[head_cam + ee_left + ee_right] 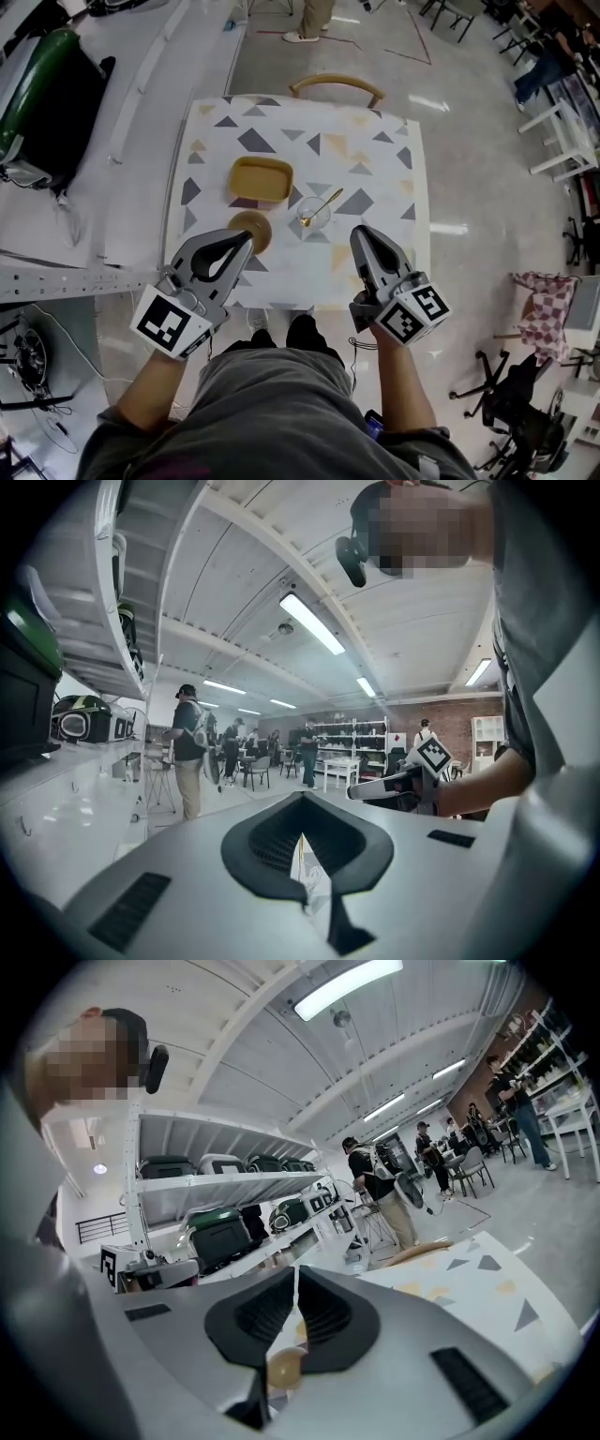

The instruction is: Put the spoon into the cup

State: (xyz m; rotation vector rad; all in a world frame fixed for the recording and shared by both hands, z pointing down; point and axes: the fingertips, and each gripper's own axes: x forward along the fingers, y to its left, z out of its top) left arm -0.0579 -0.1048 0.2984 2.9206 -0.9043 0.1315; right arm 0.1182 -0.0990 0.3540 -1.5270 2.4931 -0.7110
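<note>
Reading the head view, the spoon (323, 203) is already in the cup (313, 217): bowl end down inside the clear glass, handle leaning out over the rim toward the far right. The cup stands upright on the table (384, 178), about mid-width and nearer my edge than the far one.

Key relation: the cup is ahead of both tongs and between them. It lies forward and slightly left of the right tongs (362, 235), and forward and right of the left tongs (246, 239). The right is a bit nearer, and the handle tips toward its side, so I judge that any fix to the spoon would fall to the right.

Left tongs: closed tip to tip with nothing in them, per the left gripper view, which points out into the room. Right tongs: also closed and empty. The tan blob showing under them in the right gripper view is probably the round wooden piece (251, 229) on the table, not something gripped.

That wooden piece sits just beyond the left tips, with a yellow tray (261, 179) past it. Neither one touches the cup. I judge the task done, both tongs apart from the cup.
</note>
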